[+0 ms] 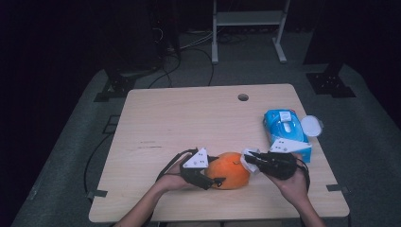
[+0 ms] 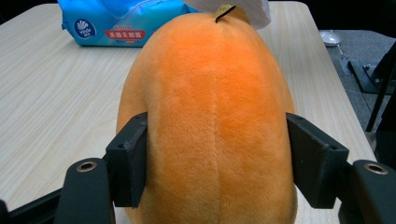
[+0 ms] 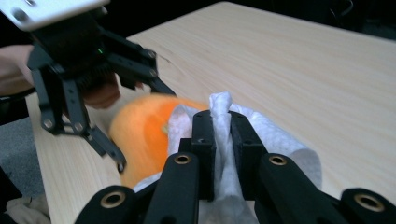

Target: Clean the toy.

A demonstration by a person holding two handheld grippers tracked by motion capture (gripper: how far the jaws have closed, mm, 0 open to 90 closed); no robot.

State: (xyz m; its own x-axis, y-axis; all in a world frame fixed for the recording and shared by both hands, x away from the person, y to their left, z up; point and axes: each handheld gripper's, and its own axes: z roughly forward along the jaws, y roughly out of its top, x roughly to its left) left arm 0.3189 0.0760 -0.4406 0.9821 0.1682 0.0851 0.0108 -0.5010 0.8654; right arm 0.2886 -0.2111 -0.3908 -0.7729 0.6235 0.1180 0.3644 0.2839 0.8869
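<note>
Dark surroundings frame a pale wooden table (image 1: 189, 118), where an orange plush fruit (image 1: 230, 170) lies near the front edge, between the two hands. At its left, the left gripper (image 2: 217, 161) clamps the fruit's sides with both pads pressing in. From the right, the right gripper (image 3: 222, 140) pinches a white wipe (image 3: 224, 109) against the fruit's top. Farther right lies a blue wipes pack (image 1: 286, 130).

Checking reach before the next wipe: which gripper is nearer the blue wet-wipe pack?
Right. The right gripper lies just beside the blue wet-wipe pack; the left gripper sits beyond the orange plush fruit.
</note>
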